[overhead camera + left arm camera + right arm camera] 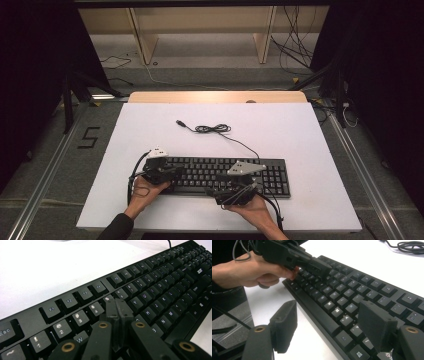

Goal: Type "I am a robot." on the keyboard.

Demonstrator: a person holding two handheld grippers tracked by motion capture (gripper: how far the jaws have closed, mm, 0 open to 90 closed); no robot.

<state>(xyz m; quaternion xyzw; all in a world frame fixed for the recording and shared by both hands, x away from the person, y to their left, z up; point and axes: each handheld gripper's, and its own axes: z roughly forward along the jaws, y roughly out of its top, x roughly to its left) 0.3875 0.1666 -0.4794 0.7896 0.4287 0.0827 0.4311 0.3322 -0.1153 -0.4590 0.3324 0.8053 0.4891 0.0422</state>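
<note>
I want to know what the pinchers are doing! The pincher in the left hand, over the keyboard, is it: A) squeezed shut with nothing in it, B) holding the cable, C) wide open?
A: in the left gripper view the left gripper has both jaws pressed together, empty, tips over the keys of the keyboard.

left gripper (pixel 119 308) fingers pressed together; right gripper (pixel 329 327) fingers spread wide

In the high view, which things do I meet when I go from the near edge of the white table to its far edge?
Right gripper in the person's hand → black computer keyboard → coiled black cable with its plug → far wooden edge of the white table.
</note>
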